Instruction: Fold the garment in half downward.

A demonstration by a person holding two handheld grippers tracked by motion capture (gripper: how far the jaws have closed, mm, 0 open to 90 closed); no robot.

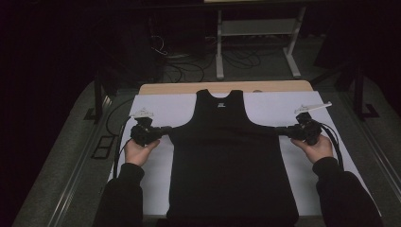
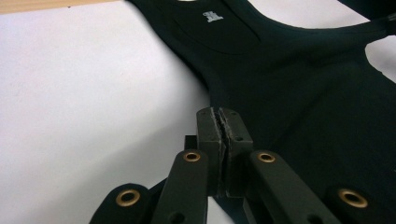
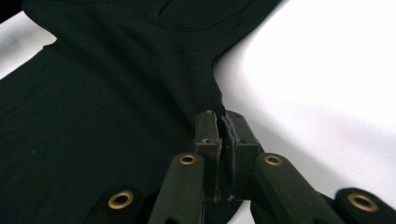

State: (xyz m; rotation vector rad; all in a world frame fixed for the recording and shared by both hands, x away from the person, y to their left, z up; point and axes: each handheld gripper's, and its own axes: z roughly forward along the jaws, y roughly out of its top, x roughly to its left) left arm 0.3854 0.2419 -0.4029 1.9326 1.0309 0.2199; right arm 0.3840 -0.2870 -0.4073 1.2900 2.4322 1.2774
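A black tank top (image 1: 229, 156) lies flat, neck away from me, on a white sheet (image 1: 156, 106) that covers the table. My left gripper (image 1: 169, 128) sits at the top's left underarm corner, held in a hand with a dark sleeve. In the left gripper view the jaws of the left gripper (image 2: 219, 114) are pressed together on the edge of the tank top (image 2: 289, 70). My right gripper (image 1: 278, 130) sits at the right underarm corner. In the right gripper view the right gripper (image 3: 223, 116) pinches the armhole hem of the tank top (image 3: 102, 93).
The table's wooden far edge (image 1: 227, 86) shows beyond the sheet. Behind it stands a white table frame (image 1: 255, 28) with cables (image 1: 189, 71) on the floor. A small white label (image 2: 213, 17) marks the neckline. Bare sheet lies on both sides of the garment.
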